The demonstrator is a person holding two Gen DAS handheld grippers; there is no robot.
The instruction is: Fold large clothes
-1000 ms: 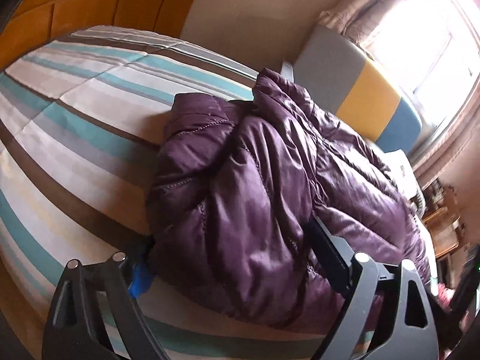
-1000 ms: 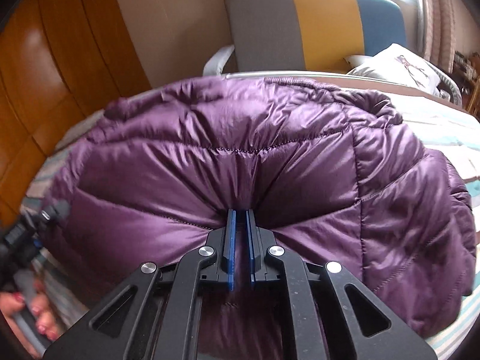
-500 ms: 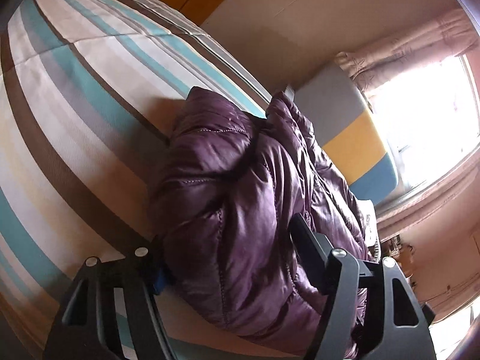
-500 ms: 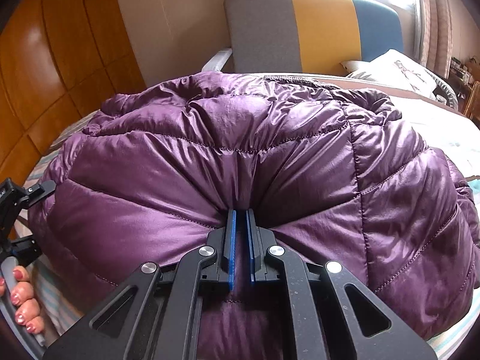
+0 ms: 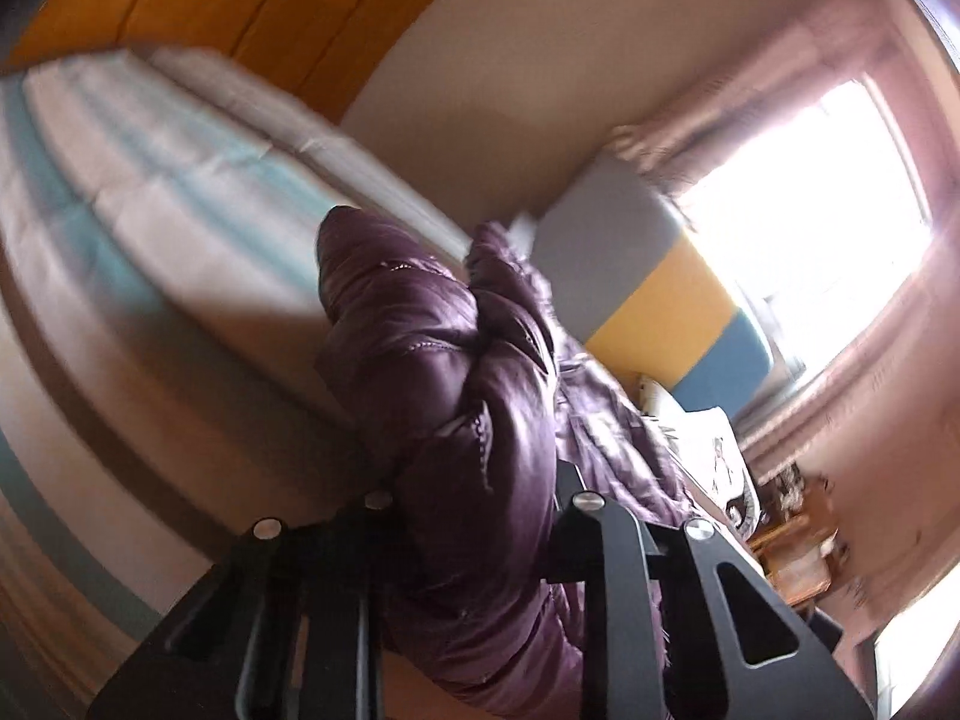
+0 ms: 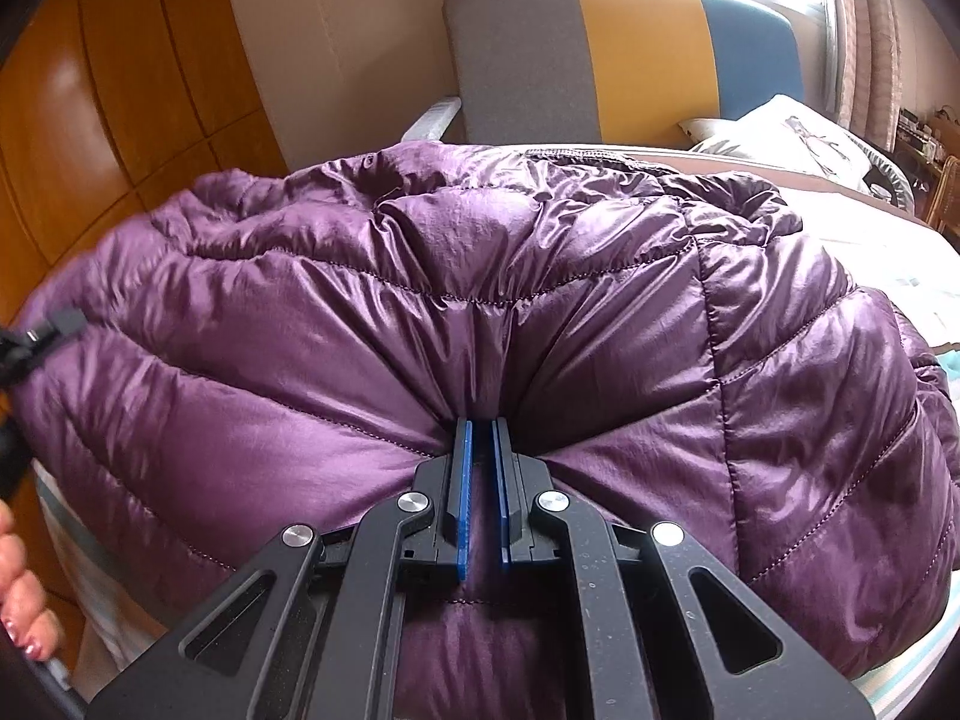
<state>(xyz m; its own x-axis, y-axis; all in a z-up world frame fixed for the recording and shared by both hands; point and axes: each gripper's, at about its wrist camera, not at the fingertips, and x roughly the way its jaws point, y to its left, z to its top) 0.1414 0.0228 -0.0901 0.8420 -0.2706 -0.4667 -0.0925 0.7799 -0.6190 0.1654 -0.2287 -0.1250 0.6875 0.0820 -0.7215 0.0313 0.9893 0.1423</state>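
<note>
A purple quilted puffer jacket (image 6: 540, 312) lies bunched on the striped bed (image 5: 150, 252). My right gripper (image 6: 482, 438) is shut on a fold of the jacket near its front edge, and the cloth puckers around the blue pads (image 6: 463, 498). In the left wrist view the jacket (image 5: 456, 396) rises up between my left gripper's fingers (image 5: 594, 546). The left gripper (image 5: 474, 498) is closed around a thick bunch of the jacket's edge. That view is motion-blurred. The left gripper also shows at the far left of the right wrist view (image 6: 36, 336).
A grey, yellow and blue chair (image 6: 624, 54) stands behind the bed below a bright window (image 5: 810, 192). A white pillow (image 6: 786, 132) lies at the back right. Wooden panelling (image 6: 120, 90) runs along the left. A person's toes (image 6: 18, 600) show at the lower left.
The left gripper's fingers have closed in on the jacket's edge and the left view has swung and tilted upward. The right gripper keeps its grip and the jacket has shifted slightly.
</note>
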